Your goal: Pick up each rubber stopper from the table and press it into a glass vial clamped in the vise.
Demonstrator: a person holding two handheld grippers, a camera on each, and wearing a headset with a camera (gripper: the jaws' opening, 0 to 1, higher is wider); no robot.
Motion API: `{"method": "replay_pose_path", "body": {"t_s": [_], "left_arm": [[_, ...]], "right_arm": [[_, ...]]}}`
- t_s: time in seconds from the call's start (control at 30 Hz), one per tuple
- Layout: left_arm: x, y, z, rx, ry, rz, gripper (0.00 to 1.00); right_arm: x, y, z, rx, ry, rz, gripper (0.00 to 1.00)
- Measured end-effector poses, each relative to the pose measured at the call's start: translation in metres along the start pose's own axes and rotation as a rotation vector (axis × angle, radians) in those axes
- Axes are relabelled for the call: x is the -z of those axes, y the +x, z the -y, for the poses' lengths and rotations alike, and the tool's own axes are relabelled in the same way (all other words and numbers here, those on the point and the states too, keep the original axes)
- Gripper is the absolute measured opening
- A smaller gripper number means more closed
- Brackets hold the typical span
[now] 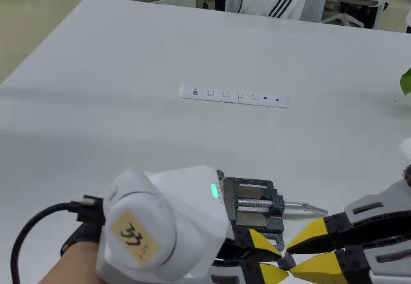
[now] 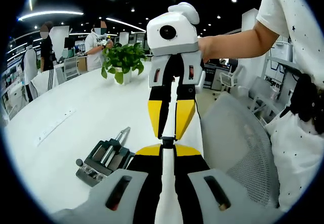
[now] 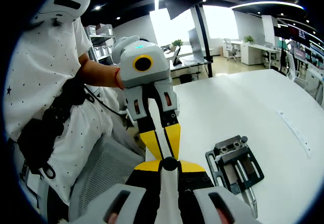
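Note:
My two grippers meet tip to tip just in front of the vise. The left gripper (image 1: 277,261) (image 2: 167,148) comes in from the lower left under its white housing, jaws shut. The right gripper (image 1: 295,258) (image 3: 163,167) comes in from the right, jaws also shut. A small dark spot (image 3: 169,164) sits where the tips touch; I cannot tell what it is. The dark metal vise (image 1: 253,204) (image 2: 104,160) (image 3: 235,163) lies on the white table behind the tips, its screw handle pointing right. Small round pieces (image 2: 88,172) show at one end of the vise.
A white power strip (image 1: 234,96) lies across the middle of the table (image 1: 128,104). A potted plant (image 2: 121,59) stands at the table's far end. A mesh office chair (image 2: 243,143) is close behind the grippers, and people stand in the background.

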State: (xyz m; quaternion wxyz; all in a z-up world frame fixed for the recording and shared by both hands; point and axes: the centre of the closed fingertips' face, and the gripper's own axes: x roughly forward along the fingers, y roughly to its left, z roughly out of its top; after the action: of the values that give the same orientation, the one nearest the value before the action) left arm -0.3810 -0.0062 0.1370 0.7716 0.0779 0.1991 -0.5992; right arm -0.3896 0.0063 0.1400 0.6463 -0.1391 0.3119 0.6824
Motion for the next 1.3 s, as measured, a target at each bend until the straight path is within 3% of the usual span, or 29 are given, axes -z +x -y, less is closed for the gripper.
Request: {"method": "replay_pose_path", "body": {"t_s": [0.8, 1.3], "left_arm": [[-0.0036, -0.0024, 0.0030, 0.037, -0.011, 0.009, 0.04], [0.0003, -0.0043, -0.0002, 0.021, -0.012, 0.021, 0.04]], "right_arm": [[0.0000, -0.0031, -0.0010, -0.026, -0.042, -0.004, 0.06], [-0.0009, 0.0016, 0.0007, -0.009, -0.043, -0.019, 0.05]]}}
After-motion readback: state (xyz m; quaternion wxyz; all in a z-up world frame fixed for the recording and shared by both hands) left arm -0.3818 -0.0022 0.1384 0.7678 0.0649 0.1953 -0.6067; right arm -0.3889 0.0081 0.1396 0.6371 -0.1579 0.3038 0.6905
